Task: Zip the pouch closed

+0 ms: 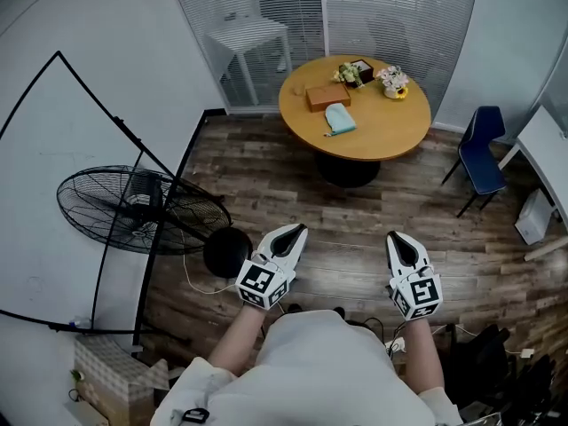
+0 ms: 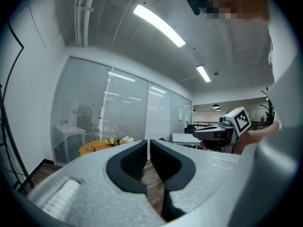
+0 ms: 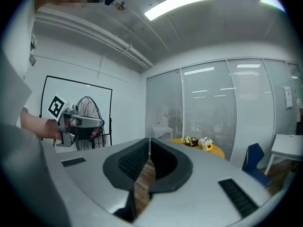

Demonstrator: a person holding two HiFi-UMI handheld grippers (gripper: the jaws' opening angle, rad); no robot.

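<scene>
At six o'clock in the head view the person's forearms reach forward over the wooden floor point(image 1: 293, 185). From the body, the left gripper point(image 1: 296, 230) lies at eleven o'clock and the right gripper point(image 1: 394, 237) at one. They are well apart and both point towards twelve. In each gripper's own view the dark pads stand together with only a thin slit between them. Nothing is caught there, so both are closed and empty.

Farther out, at ten o'clock from the grippers, a black floor fan point(image 1: 133, 209) stands by the white wall.

Beyond the grippers, at twelve o'clock, is the round orange table point(image 1: 390, 145), well apart from both. The teal pouch point(image 1: 339, 119) lies flat on it, slightly towards seven o'clock from the table's middle. It is too small to tell how its zip stands. A brown box point(image 1: 328, 96) lies just beyond the pouch, and flowers point(image 1: 393, 82) sit towards the one o'clock rim. A blue chair point(image 1: 479, 153) stands at four o'clock of the table.
</scene>
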